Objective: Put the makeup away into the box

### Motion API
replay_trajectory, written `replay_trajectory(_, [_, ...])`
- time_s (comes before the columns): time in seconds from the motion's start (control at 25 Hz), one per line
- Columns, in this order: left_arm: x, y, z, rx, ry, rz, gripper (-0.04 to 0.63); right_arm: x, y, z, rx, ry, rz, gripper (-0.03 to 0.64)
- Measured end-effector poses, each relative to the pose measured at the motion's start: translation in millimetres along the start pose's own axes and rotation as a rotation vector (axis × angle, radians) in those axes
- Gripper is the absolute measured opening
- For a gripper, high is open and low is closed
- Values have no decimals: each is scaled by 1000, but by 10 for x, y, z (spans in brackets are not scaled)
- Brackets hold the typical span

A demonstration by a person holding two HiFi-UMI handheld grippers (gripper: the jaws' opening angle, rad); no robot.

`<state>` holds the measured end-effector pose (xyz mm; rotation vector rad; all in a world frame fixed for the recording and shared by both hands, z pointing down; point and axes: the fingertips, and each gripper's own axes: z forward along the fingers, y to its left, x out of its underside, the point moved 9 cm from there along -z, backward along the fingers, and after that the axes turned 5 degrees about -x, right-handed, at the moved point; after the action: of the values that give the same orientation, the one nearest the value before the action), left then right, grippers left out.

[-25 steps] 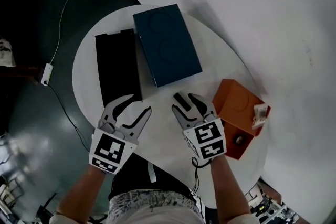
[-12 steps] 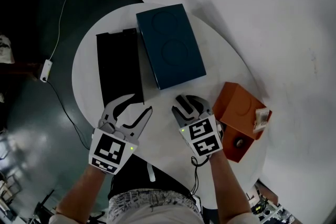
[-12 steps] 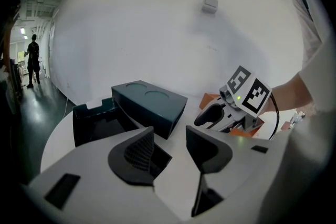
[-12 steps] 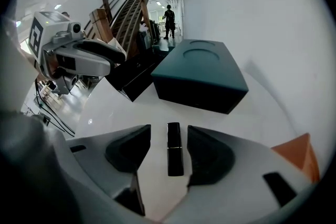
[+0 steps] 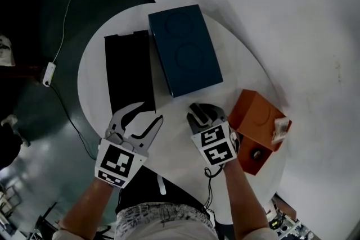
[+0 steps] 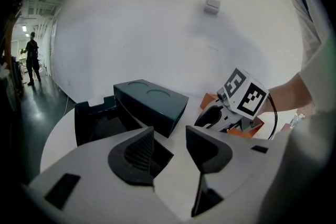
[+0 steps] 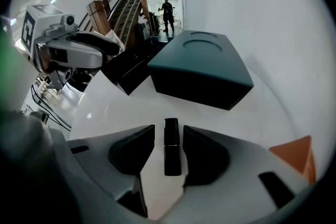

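Right gripper [image 7: 168, 131] points down over a black lipstick [image 7: 171, 152] lying on the white table [image 7: 121, 107]. Its jaws have just been closing around the lipstick, apparently not yet pinching it. Beyond sit a blue box [image 7: 202, 68] and an open black box [image 7: 128, 68]. Left gripper [image 6: 169, 136] hovers with jaws apart, empty.

Table [image 5: 93, 81]: plain white, round top.

Teal box [image 5: 185, 56], toward the far edge: dark teal, two embossed circles on its upper face.

Black box [image 5: 129, 73], at the left edge: black throughout.

Orange box [image 5: 256, 121], at the right edge: orange, with a pale tag [image 5: 279, 126].

Lipstick tube [image 7: 171, 147]: black.

Left gripper [image 5: 149, 112] and right gripper [image 5: 203, 108]: pale grey bodies, black pads [image 6: 139, 152], one of them ribbed. Each cube is white with black square markers.

Floor [image 5: 34, 121]: dark, glossy, with a white adapter [image 5: 49, 76] on it.
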<state>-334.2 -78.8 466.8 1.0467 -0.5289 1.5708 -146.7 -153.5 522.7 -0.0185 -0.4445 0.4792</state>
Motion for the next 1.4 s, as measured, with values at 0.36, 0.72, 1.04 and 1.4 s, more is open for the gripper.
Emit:
replay_trajectory(0.36, [8,-2,-1,7,6,1,209,10,10,23,28,34,-7,124])
replay_trajectory(0.72, [-21,-26,-5,22,-3,14,209,13,55,-5,28,-1,15,101])
replay_trajectory(1.04, [-99,-68,-41,31,-9,39,209,-55,106,-178,47,-69,23,100])
replay_trajectory(1.4, [-274,-335,-27,80,-20,103,209,47,113,-588,96,-149,55,99])
